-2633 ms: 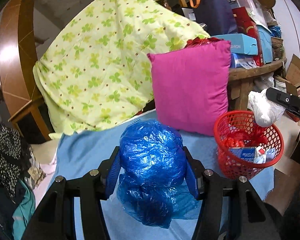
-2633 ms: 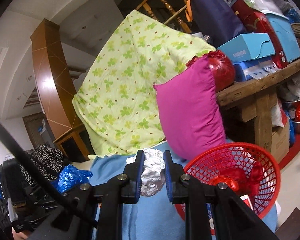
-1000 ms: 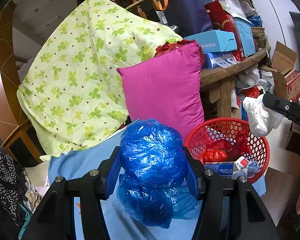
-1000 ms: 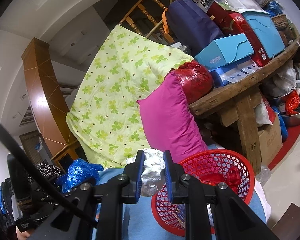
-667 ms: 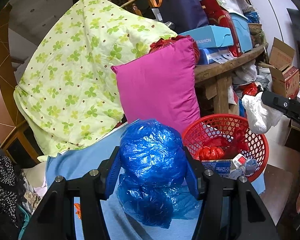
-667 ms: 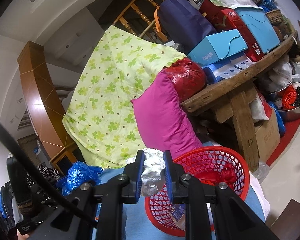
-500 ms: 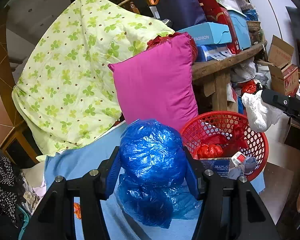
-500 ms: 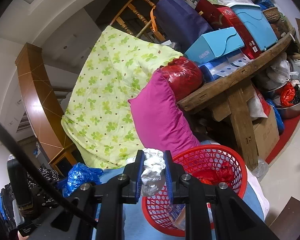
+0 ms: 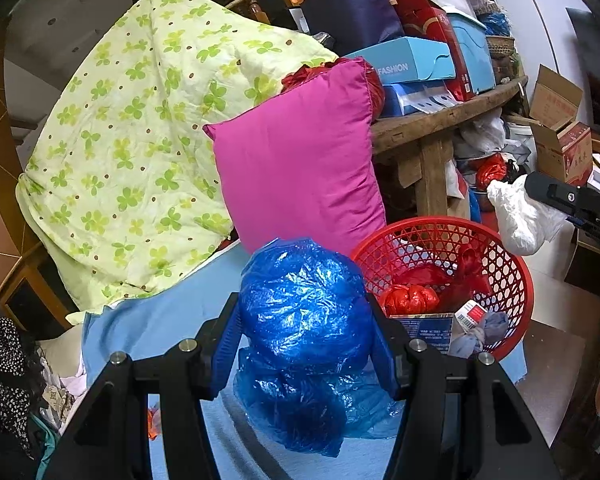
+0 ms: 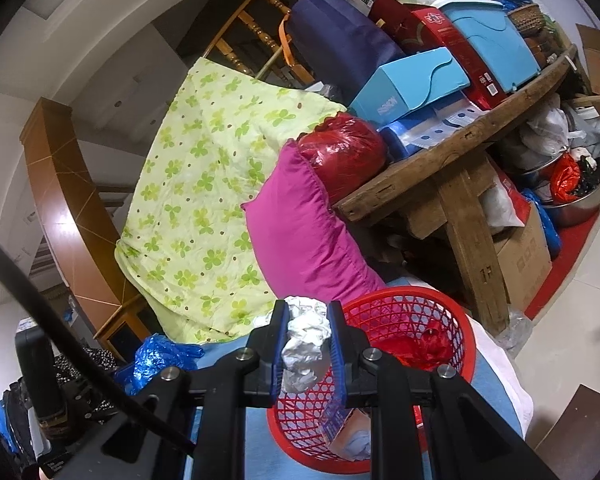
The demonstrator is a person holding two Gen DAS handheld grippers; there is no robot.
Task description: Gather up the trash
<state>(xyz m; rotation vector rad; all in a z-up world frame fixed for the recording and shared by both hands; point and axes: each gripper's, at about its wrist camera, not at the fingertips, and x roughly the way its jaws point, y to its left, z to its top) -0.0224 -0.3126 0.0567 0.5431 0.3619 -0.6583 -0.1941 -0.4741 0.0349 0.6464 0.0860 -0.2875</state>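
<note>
Both hands loaded: left gripper (image 9: 305, 322) is clamped on a crumpled blue plastic bag (image 9: 304, 312), pads pressing its sides, loose tail hanging below the jaws over the light blue cloth (image 9: 156, 320); right gripper (image 10: 308, 344) is closed tight on a white plastic wad (image 10: 305, 344). Target is the red mesh basket (image 9: 516, 280), at about 3 o'clock of the blue bag in the left wrist view, already holding red bags and a small carton. In the right wrist view the white wad sits over the basket's near-left rim at roughly 6 o'clock of frame, not clearly over the middle. My read: drop phase, right hand first. To do it well, carry the wad further in toward the basket centre before releasing, since a release at the rim could let it slide out onto the cloth. Open fully, light plastic tends to cling to pads. Then bring the blue bag in from 9 o'clock, lift enough that the trailing tail clears the rim, and keep the two grippers from crossing over the basket
</note>
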